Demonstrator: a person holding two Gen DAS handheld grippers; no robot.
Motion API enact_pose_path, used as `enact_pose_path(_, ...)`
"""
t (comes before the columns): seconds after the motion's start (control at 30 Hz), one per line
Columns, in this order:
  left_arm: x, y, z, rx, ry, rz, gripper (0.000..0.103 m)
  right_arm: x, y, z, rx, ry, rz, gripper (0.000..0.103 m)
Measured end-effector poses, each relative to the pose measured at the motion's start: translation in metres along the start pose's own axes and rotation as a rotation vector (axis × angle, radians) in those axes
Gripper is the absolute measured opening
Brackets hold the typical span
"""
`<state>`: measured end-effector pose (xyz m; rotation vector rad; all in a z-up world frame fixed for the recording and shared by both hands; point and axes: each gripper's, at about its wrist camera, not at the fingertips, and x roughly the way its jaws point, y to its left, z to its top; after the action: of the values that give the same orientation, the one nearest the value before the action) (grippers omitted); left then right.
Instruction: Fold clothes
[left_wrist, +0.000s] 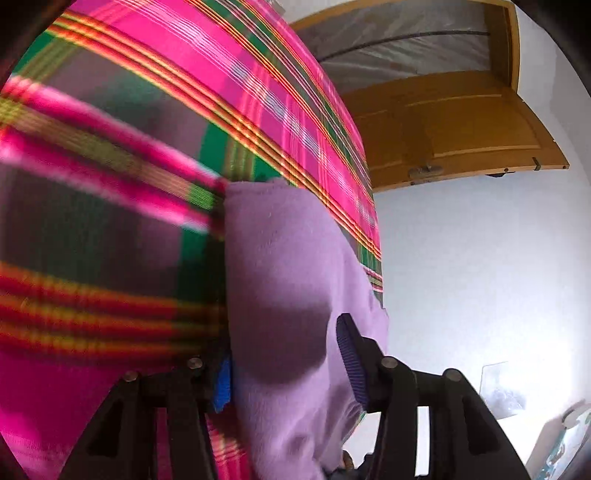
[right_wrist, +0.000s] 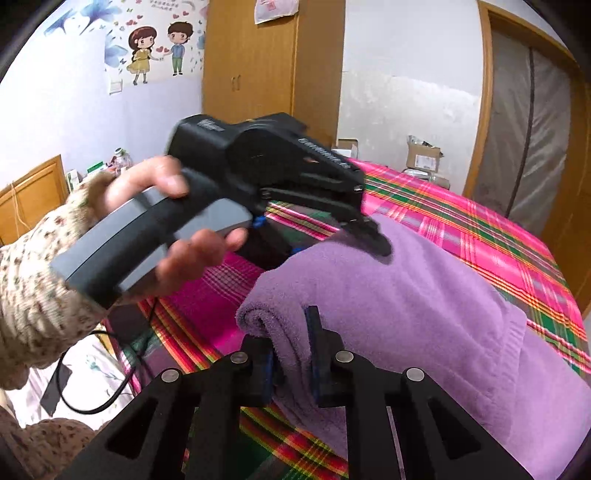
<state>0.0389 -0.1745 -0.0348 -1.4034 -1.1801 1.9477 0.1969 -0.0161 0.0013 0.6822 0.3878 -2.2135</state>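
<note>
A purple towel (right_wrist: 406, 295) lies folded on a bed with a pink, green and red plaid cover (right_wrist: 480, 236). My right gripper (right_wrist: 291, 354) is shut on the towel's rolled near edge, and cloth bulges between its pads. A hand in a speckled knit sleeve (right_wrist: 33, 280) holds my left gripper (right_wrist: 365, 236) at the towel's far edge. Its upper finger lies over the cloth. In the left wrist view the purple towel (left_wrist: 288, 266) fills the space between the left gripper's (left_wrist: 284, 339) fingers. The right pad (left_wrist: 351, 354) stands off the cloth and throws a shadow on it.
A wooden wardrobe (right_wrist: 258, 62) and a doorway with a plastic curtain (right_wrist: 524, 129) stand behind the bed. Cardboard boxes (right_wrist: 424, 155) sit at the bed's far side. A black cable (right_wrist: 92, 398) hangs at the near left over a floral sheet. A wooden door (left_wrist: 461, 125) shows beyond the bed.
</note>
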Motion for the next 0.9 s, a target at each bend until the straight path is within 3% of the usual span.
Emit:
enact_pose_path(0.13,-0.001,0.000,0.005,-0.002,-0.015,-0.022,0.017,-0.001,0.001,0.003,0.002,-0.001,-0.006,0.014)
enact_pose_path(0.23,-0.006,-0.005,0.005,0.031,-0.049,-0.010,0.013,0.004,0.001,0.009,-0.003,0.000,-0.011,0.014)
enact_pose_path(0.47,-0.044,-0.002,0.007,0.062,-0.119,-0.005,0.012,0.013,0.017,0.027,-0.039,-0.002,0.007,0.013)
enact_pose_path(0.9,-0.126,0.044,-0.008,0.025,-0.217,0.111,0.012,0.044,0.069,0.059,-0.121,0.004,0.209,0.013)
